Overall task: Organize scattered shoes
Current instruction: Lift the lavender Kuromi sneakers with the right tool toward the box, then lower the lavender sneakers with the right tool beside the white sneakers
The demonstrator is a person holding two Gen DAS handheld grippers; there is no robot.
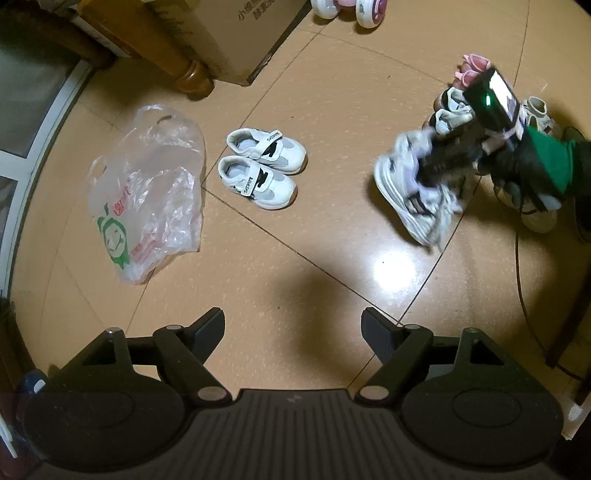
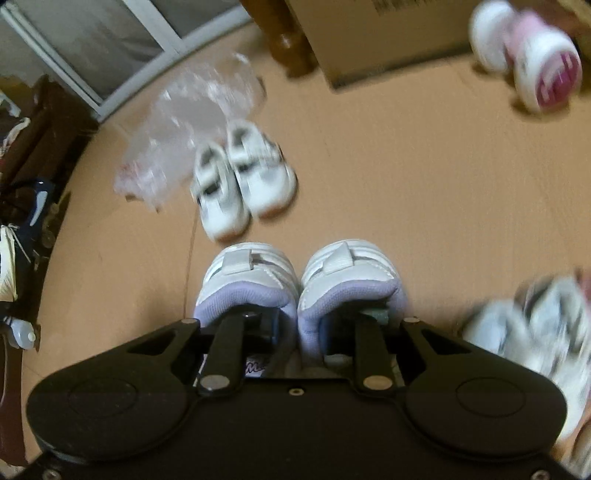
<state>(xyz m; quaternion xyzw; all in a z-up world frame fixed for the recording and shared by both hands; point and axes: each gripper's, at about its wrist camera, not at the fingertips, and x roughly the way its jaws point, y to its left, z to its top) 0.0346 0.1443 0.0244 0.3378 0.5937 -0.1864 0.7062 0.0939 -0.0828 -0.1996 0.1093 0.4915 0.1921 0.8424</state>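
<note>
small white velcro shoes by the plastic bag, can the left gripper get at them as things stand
Probably yes. The left gripper is open and holds nothing, and only bare floor lies between it and the small white velcro shoes. The plastic bag lies beside them, apart, and the right gripper is busy off to the side.

Tan tiled floor (image 1: 332, 110) with white toddler sneakers (image 1: 264, 168) (paired), crumpled plastic bag (image 1: 147, 184), cardboard box (image 1: 236, 33).

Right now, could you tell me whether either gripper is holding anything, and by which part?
The right gripper holds a pair of lilac-lined shoes, one finger inside each heel opening, pinching the inner collars together. The left gripper is open and empty.
</note>
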